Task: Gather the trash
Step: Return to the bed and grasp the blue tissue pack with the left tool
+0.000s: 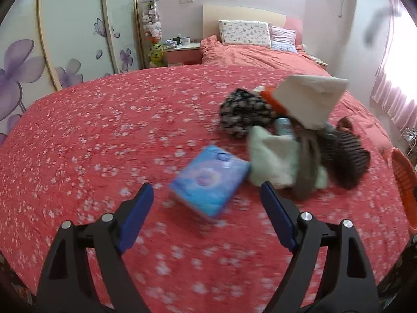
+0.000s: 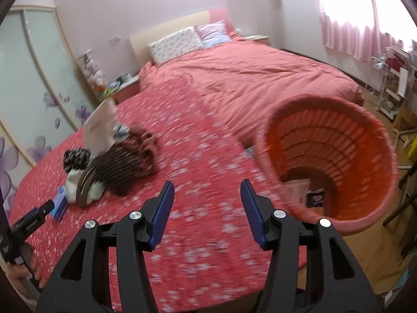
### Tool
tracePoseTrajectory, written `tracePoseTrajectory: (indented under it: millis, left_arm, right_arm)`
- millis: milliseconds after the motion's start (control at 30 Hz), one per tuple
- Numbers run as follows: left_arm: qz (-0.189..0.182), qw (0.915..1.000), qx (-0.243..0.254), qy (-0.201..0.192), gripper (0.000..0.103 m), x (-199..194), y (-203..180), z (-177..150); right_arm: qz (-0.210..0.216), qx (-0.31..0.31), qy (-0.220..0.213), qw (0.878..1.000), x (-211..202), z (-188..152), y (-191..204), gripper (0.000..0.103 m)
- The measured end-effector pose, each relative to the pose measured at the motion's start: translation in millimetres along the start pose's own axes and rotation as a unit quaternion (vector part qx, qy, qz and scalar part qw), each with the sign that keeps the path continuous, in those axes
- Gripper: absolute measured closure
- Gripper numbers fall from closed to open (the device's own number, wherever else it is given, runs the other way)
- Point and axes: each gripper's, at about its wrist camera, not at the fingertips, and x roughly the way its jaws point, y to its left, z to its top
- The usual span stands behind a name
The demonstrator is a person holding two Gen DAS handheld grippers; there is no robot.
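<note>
A blue tissue pack (image 1: 209, 180) lies on the red flowered bedspread (image 1: 104, 135), just ahead of my open, empty left gripper (image 1: 206, 195). Behind it is a pile: a pale green cloth (image 1: 271, 156), a black-and-white patterned item (image 1: 245, 112), a white paper bag (image 1: 310, 99), a brown striped garment (image 1: 346, 154) and a small bottle (image 1: 284, 126). My right gripper (image 2: 207, 195) is open and empty over the bedspread. An orange basket (image 2: 328, 156) stands to its right with a few items inside. The pile (image 2: 122, 161) and blue pack (image 2: 60, 203) also show in the right wrist view.
A pink duvet (image 2: 260, 78) and pillows (image 1: 245, 32) cover the far bed. A wardrobe with purple flowers (image 1: 39, 65) lines the left wall. A nightstand (image 1: 182, 52) stands by the headboard. Shelves (image 2: 393, 83) and a curtained window (image 2: 351, 13) are at the right.
</note>
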Motion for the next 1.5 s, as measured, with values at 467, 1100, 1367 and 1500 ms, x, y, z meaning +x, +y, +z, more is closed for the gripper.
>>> tracePoseTrajectory:
  millis: [467,1100,1367,1500]
  left_arm:
    - [-0.016,0.9982,0.031,0.049,0.03,44.9,-1.1,4.6]
    - [0.012,0.9984,-0.039,0.041,0.046,55.2,38.4,23.6]
    - [0.008,0.9985,-0.034,0.042,0.042,57.6,39.5,23.5]
    - [0.01,0.9986,-0.027,0.044,0.042,59.7,36.2,23.9]
  right_arm:
    - [0.016,-0.055,0.027,0.998,34.7,-3.4,71.6,0.05]
    - [0.041,-0.096,0.021,0.994,60.1,2.4,121.3,0.05]
    - [-0.003,-0.142,0.02,0.99,77.9,-3.9,143.0,0.088]
    - [0.019,-0.107,0.017,0.994,67.9,2.4,125.8,0.096]
